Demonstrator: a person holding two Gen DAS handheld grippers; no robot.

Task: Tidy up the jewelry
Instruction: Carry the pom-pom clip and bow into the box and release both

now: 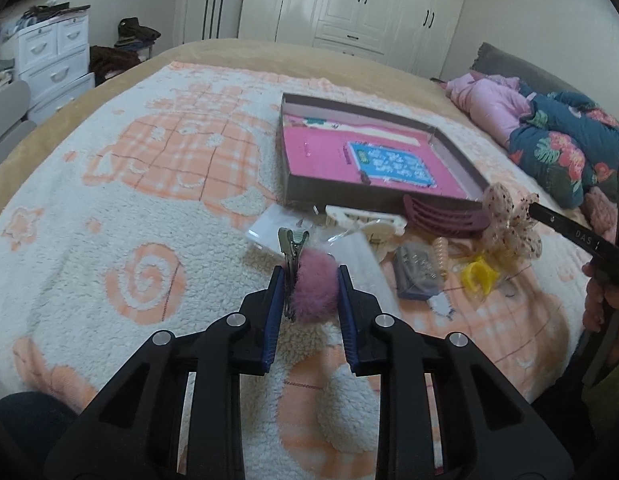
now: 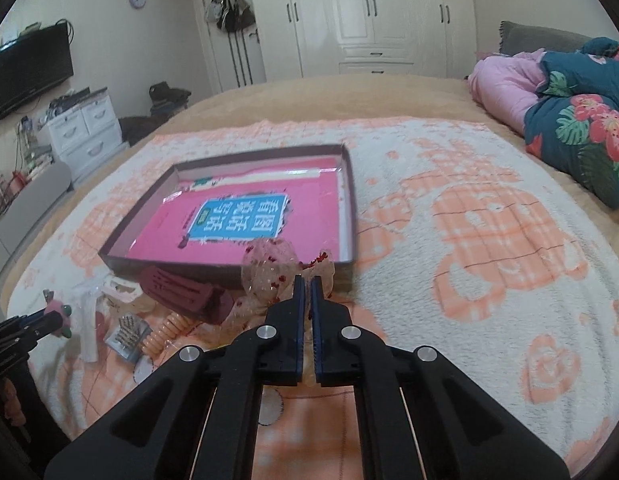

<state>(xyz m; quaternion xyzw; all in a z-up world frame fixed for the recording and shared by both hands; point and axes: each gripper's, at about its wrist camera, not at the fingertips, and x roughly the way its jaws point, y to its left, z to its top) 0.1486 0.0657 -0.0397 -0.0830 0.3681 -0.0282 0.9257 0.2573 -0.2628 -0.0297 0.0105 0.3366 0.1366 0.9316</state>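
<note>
Jewelry pile: hair accessories lie scattered on the fleece blanket just in front of the near wall of the shallow cardboard box — a maroon hair comb, a cream claw clip, a yellow clip, a coiled peach hair tie and a small grey packet.
Box: open-topped, with a pink book flat inside it; I see no accessories in it yet.
Left gripper: my jaws stand partly apart with the pink pom-pom hair clip between them; the metal clip end pokes out toward the box. It looks squeezed, lifted off the blanket short of the box.
Right gripper: jaws nearly together, pinching the sheer dotted bow, which hangs at the near wall of the box, by its right corner.
Step in hand: I judge both pieces are picked and on their way to the box.
Next move: I need to carry each claw over the near wall, above the book, then let the jaws part so the pieces drop inside. The bow is closest, so it probably goes first.
Care: the bow's fabric may cling to the pads; the wall is low but could snag it.
</note>
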